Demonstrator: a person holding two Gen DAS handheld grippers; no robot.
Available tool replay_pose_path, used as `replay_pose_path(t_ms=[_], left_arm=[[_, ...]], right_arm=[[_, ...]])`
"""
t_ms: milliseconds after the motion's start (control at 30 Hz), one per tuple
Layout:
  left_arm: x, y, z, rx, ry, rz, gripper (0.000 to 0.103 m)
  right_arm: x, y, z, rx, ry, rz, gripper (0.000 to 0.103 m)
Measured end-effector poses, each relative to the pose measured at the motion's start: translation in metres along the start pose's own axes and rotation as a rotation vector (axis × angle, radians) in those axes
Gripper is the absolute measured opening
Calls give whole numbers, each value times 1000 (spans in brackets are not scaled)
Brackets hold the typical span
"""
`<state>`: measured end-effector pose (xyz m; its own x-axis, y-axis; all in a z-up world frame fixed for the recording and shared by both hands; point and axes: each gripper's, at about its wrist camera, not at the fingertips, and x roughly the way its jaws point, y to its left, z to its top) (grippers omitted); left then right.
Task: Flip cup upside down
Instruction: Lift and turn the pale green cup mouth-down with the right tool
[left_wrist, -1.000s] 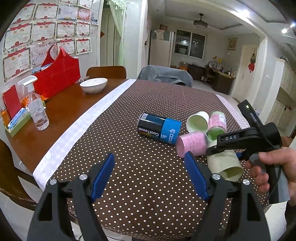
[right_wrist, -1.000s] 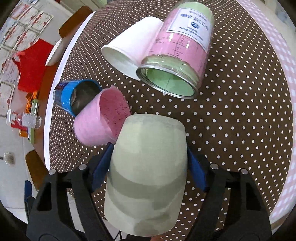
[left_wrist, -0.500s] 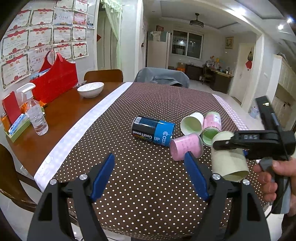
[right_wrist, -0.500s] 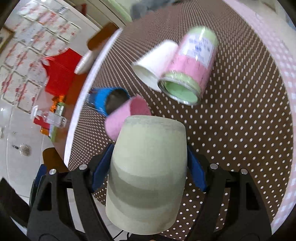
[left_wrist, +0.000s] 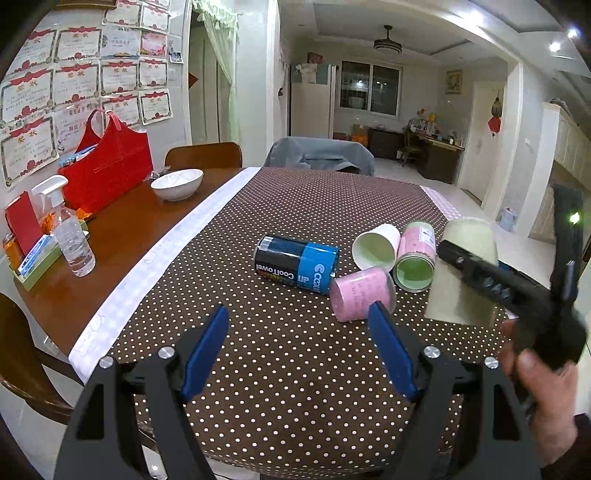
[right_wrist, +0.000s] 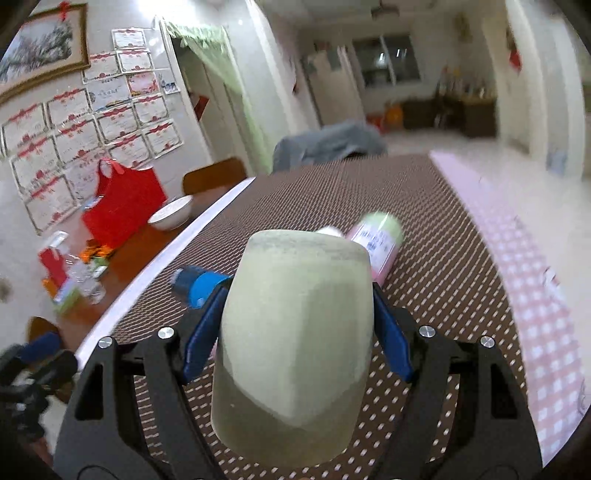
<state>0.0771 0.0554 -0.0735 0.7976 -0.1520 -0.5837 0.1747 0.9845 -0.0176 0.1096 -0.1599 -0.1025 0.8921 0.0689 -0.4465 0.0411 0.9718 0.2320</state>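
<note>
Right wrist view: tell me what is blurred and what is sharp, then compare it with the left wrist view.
Right wrist view: room, polka-dot tablecloth and lying cans smear with motion blur; the green cup clamped in the right tool stays sharp. Left wrist view: mostly crisp, the left tool open; only the right tool and hand blur; fisheye bends the walls.

Right hand-held gripper (right_wrist: 297, 325) clamped, left hand-held gripper (left_wrist: 299, 345) spread

Pale green cup (right_wrist: 295, 339), brown white-dotted tablecloth (left_wrist: 295, 206), blue-and-black can (left_wrist: 297, 263), pink cup (left_wrist: 362, 293), red bag (left_wrist: 110, 175), white bowl (left_wrist: 177, 183)
</note>
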Motion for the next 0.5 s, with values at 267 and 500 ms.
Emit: replay_pose_path(t_ms=[267,500], left_arm=[[5,6,-3,-16,8,2,76],[8,12,-4,-31,12,1,76]], right_arm=[[28,16,-12,-76,-18,-80,75],[40,19,-24,-101,32,-121,75]])
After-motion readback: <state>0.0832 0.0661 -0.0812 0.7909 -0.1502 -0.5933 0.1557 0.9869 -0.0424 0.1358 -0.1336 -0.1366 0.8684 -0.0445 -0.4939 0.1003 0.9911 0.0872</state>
